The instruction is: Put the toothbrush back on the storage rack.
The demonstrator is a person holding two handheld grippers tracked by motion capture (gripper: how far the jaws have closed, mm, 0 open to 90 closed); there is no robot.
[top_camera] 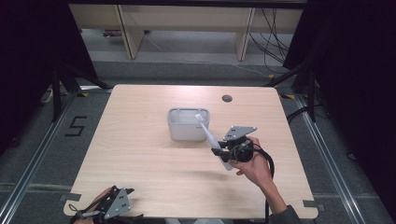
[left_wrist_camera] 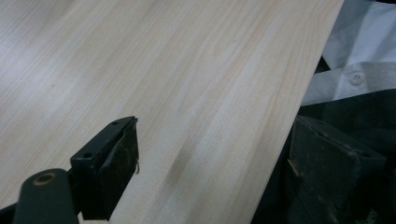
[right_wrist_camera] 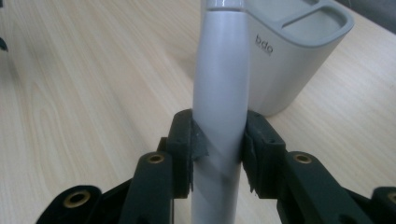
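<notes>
Fingers (right_wrist_camera: 187,144) of the right gripper (right_wrist_camera: 218,149) are clamped on the lower body of a grey toothbrush handle (right_wrist_camera: 219,93), which slants up toward the grey holder (top_camera: 188,125) standing mid-counter (top_camera: 140,154), its head just over the holder's near right corner. To seat it well, tip the handle closer to upright above the holder, align the tip with one compartment opening (right_wrist_camera: 322,21), lower without striking the rim, and release only once it is supported. Left gripper (left_wrist_camera: 205,172) fingers stand apart and empty, well away from the holder at the counter's near edge.

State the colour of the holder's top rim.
Darker grey rim on the pale grey plastic holder, clearest in the right gripper view.
</notes>
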